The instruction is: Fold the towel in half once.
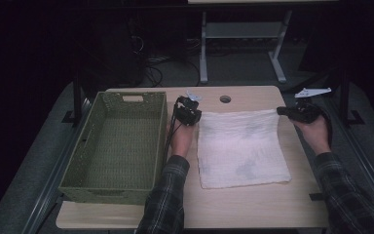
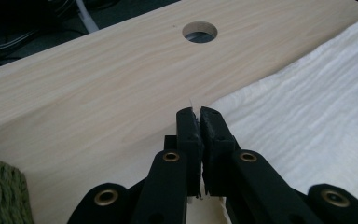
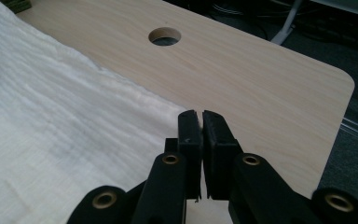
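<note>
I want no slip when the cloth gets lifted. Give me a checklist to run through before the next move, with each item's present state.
1. Left gripper shut on the white cloth at its far left corner: ok, jaws closed with fabric between them.
2. Right gripper shut on the far right corner: ok, jaws closed at the cloth edge.
3. Depth of each pinch: cannot tell, the corners are hidden between the jaws.
4. Cloth lies flat and free on the table, nothing resting on it: ok.
5. Green woven basket empty, beside the cloth: ok.
6. Cables clear of the cloth: ok for the left, cannot tell for the right.
</note>
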`<state>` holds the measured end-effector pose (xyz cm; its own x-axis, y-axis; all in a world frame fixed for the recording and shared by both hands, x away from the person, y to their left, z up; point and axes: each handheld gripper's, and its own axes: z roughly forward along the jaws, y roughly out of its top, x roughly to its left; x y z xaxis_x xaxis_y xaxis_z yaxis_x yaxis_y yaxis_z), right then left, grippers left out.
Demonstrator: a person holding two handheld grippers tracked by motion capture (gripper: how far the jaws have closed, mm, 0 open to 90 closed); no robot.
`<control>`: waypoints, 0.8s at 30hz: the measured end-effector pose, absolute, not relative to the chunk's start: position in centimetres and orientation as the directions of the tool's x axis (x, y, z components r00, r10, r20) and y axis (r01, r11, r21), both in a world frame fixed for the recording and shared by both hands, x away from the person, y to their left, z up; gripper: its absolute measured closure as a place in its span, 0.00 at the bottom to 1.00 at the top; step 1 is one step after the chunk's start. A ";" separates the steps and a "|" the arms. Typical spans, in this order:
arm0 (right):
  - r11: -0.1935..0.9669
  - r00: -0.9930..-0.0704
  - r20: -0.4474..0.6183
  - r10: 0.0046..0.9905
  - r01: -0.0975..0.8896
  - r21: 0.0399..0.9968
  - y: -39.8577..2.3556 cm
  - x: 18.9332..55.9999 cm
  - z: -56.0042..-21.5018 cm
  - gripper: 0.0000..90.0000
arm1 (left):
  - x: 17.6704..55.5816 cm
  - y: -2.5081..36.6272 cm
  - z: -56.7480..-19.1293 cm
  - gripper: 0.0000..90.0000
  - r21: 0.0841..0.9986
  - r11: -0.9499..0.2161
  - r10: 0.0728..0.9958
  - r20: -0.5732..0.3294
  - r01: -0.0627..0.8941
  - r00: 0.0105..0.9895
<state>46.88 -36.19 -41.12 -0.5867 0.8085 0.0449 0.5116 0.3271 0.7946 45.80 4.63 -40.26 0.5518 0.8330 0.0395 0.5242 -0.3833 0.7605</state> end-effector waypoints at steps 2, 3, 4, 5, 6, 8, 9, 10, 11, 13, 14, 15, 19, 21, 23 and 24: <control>0.319 -0.591 0.054 0.805 0.508 0.800 -36.3 46.2 -41.3 0.96 | 45.0 4.6 -40.2 0.96 0.764 -0.389 0.832 0.050 0.515 0.553; 0.316 -0.593 0.057 0.803 0.506 0.802 -36.4 45.9 -41.3 0.96 | 44.7 4.7 -40.2 0.96 0.765 -0.390 0.830 0.051 0.512 0.555; 0.316 -0.594 0.056 0.802 0.502 0.805 -36.4 45.7 -41.4 0.96 | 44.3 4.7 -40.2 0.96 0.768 -0.391 0.829 0.055 0.507 0.556; 0.313 -0.596 0.059 0.801 0.501 0.807 -36.5 45.3 -41.4 0.96 | 44.0 4.8 -40.2 0.96 0.769 -0.393 0.829 0.058 0.505 0.557; 0.311 -0.599 0.062 0.798 0.498 0.809 -36.5 45.0 -41.5 0.96 | 43.7 4.8 -40.2 0.96 0.771 -0.392 0.828 0.058 0.502 0.558; 0.311 -0.601 0.062 0.797 0.496 0.810 -36.5 44.4 -41.7 0.96 | 43.1 4.8 -40.3 0.96 0.773 -0.392 0.826 0.056 0.499 0.561; 0.311 -0.604 0.065 0.795 0.497 0.810 -36.6 44.1 -41.8 0.96 | 42.7 4.8 -40.4 0.96 0.773 -0.395 0.823 0.058 0.497 0.564; 0.312 -0.606 0.064 0.793 0.495 0.811 -36.6 43.8 -41.9 0.96 | 42.4 4.8 -40.5 0.96 0.773 -0.397 0.820 0.058 0.494 0.569; 0.313 -0.608 0.064 0.792 0.494 0.811 -36.6 43.5 -42.0 0.96 | 42.1 4.8 -40.7 0.96 0.777 -0.395 0.821 0.059 0.491 0.567; 0.314 -0.609 0.063 0.790 0.492 0.812 -36.7 42.8 -42.2 0.96 | 41.4 5.0 -41.0 0.96 0.777 -0.393 0.818 0.052 0.491 0.572; 0.315 -0.612 0.063 0.788 0.489 0.813 -36.7 42.5 -42.3 0.96 | 41.1 5.1 -41.2 0.96 0.778 -0.386 0.818 0.040 0.496 0.574; 0.315 -0.613 0.064 0.787 0.490 0.813 -36.7 42.1 -42.3 0.96 | 40.7 5.2 -41.4 0.96 0.773 -0.394 0.815 0.045 0.497 0.577; 0.310 -0.623 0.073 0.779 0.484 0.819 -36.9 40.4 -42.8 0.96 | 39.4 5.3 -41.9 0.96 0.771 -0.412 0.805 0.058 0.486 0.591; 0.300 -0.624 0.081 0.777 0.480 0.825 -37.0 39.5 -43.2 0.96 | 38.6 5.5 -42.2 0.96 0.773 -0.407 0.803 0.050 0.487 0.593; 0.303 -0.629 0.088 0.773 0.487 0.820 -37.0 38.9 -43.5 0.96 | 38.0 5.6 -42.5 0.96 0.775 -0.407 0.803 0.051 0.483 0.594; 0.304 -0.632 0.094 0.769 0.491 0.816 -37.0 38.7 -43.6 0.96 | 37.7 5.7 -42.6 0.96 0.774 -0.403 0.803 0.043 0.488 0.594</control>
